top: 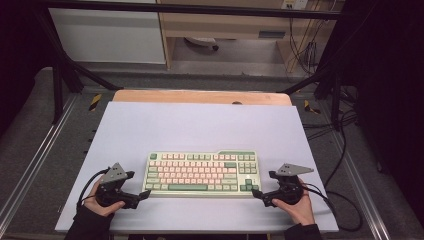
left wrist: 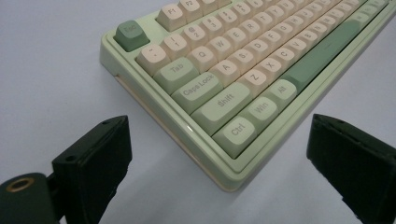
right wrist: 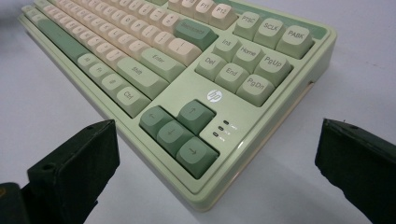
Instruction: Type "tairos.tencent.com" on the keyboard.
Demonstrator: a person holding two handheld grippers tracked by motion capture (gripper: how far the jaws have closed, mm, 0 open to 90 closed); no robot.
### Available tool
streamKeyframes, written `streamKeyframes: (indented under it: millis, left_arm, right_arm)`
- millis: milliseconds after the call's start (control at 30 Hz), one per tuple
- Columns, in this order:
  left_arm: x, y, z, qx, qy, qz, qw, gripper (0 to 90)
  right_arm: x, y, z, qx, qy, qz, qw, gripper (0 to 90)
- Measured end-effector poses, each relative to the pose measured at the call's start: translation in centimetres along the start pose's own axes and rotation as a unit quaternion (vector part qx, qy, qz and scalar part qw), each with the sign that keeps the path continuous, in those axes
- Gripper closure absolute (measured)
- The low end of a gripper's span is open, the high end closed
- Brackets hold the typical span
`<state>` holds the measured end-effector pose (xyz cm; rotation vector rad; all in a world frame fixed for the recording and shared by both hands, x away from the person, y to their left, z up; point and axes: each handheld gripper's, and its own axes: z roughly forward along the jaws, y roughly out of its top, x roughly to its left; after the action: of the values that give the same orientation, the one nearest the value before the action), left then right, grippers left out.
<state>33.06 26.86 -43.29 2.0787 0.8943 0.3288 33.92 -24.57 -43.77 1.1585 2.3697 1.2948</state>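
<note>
The keyboard (top: 202,174) lies flat near the front middle of the pale table (top: 200,125). The left gripper (top: 145,194) is aimed at its near left corner and the right gripper (top: 255,192) at its near right corner, both with jaws spread wide, grasping nothing. It looks like the approach before a two-handed pickup; next each should slide in around its corner and close evenly
</note>
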Motion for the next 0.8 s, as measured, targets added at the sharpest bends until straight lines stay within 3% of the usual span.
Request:
streamKeyframes:
  millis: [567,800]
  left_arm:
    - [-1.0,1.3,0.2,0.001,0.006,0.002,1.0000,8.3]
    - [-1.6,2.1,0.7,0.000,0.004,0.003,1.0000,13.7]
  right_arm:
    - [0.0,0.0,0.0,0.001,-0.002,0.000,1.0000,0.4]
    - [0.0,0.0,-0.1,-0.001,-0.002,0.000,1.0000,0.4]
